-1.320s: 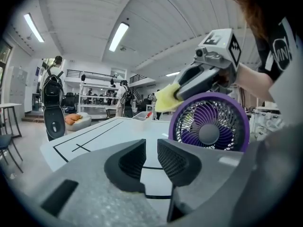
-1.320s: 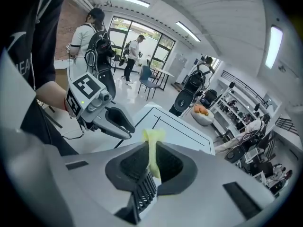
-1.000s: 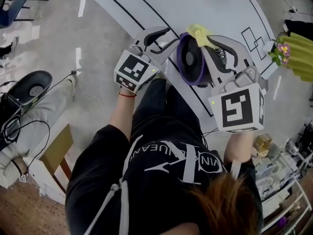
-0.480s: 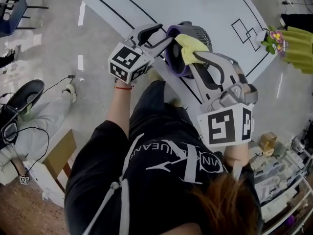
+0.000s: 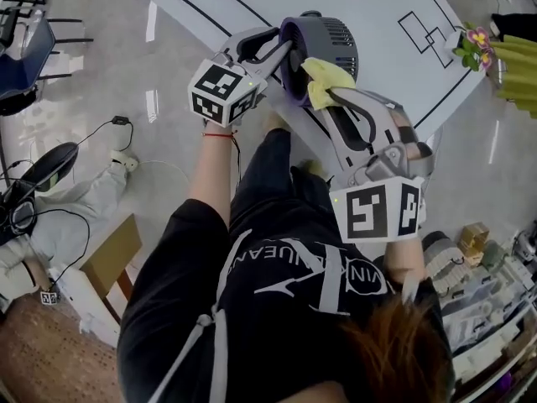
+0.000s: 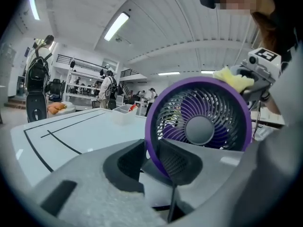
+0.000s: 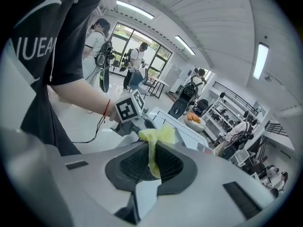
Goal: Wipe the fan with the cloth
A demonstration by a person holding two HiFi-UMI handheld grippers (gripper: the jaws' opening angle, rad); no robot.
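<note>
Bracing the fan [image 5: 329, 39] on the white table [image 5: 382, 2] near its edge, front turned back toward the body. Just drew the left gripper [image 5: 275, 57] in, and now clamped on the lower left of the purple rim [image 6: 150, 126]. Pinching the yellow cloth [image 7: 154, 143] tight in the right gripper [image 7: 151, 161], wad touching the rim's upper right in the left gripper view, across the ring from the bracing grip. From the cloth, down and left to reach the grille [image 6: 227, 110]. Looks like a sweep for the right-hand side, already in contact; left only to hold steady.
</note>
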